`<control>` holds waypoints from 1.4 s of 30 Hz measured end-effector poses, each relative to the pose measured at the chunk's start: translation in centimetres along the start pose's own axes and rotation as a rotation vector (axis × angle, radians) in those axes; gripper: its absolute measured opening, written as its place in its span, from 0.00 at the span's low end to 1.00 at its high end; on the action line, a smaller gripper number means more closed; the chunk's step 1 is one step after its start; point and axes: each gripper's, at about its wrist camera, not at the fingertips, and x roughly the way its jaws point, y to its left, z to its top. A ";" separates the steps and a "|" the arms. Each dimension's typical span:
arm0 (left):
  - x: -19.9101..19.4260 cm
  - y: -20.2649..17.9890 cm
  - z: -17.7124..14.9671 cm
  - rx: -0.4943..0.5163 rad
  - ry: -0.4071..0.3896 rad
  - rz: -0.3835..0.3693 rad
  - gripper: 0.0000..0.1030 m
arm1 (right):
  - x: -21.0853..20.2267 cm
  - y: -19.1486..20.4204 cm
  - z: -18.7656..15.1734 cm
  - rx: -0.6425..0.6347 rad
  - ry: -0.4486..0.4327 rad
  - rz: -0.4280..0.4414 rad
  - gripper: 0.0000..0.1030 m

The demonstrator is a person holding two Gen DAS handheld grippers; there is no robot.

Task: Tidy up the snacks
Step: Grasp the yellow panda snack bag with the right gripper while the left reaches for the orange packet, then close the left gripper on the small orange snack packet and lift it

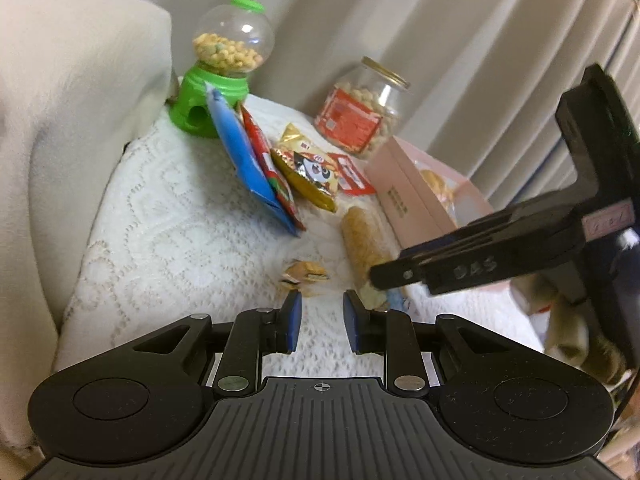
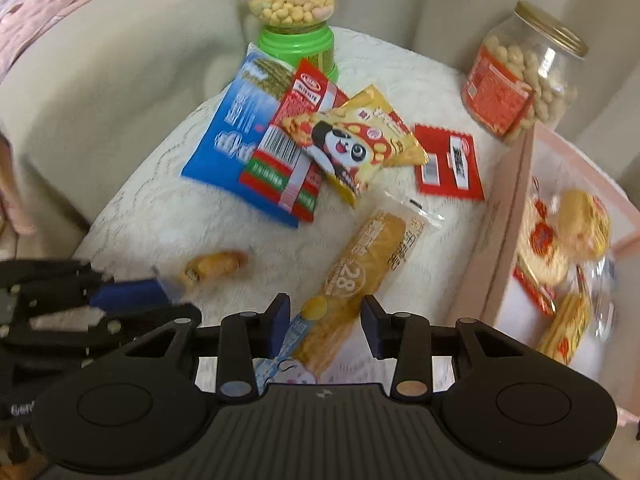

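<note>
My right tool (image 2: pixel 324 326) sat unclenched, straddling the long bread roll packet (image 2: pixel 352 280), whose long axis ran away toward the far-right tabletop corner; left tool (image 1: pixel 322 320) unclenched, empty, nearer the small wrapped cake (image 1: pixel 306 274).

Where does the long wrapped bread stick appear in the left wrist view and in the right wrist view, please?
Left wrist view: the long wrapped bread stick lies right of centre on the white lace cloth, its near end behind the right gripper.
Right wrist view: it runs up from bottom centre, its near end between the open fingers.
Shared landmark: the green candy dispenser at the back.
</note>
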 end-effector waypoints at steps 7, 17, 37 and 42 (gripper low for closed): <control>-1.4 -1.0 -0.5 0.046 -0.007 0.036 0.26 | -2.4 -3.9 2.4 0.200 -0.132 0.071 0.74; -3.9 -1.4 -0.8 0.107 -0.015 0.024 0.26 | 5.2 -5.3 9.9 0.432 -0.076 0.080 0.74; 1.8 -1.3 -0.4 0.083 0.016 0.131 0.26 | -2.0 -3.3 3.8 0.283 -0.158 0.168 0.65; 1.6 -2.5 -0.2 0.109 0.018 0.137 0.26 | -4.5 -3.6 -0.1 0.253 -0.205 0.176 0.65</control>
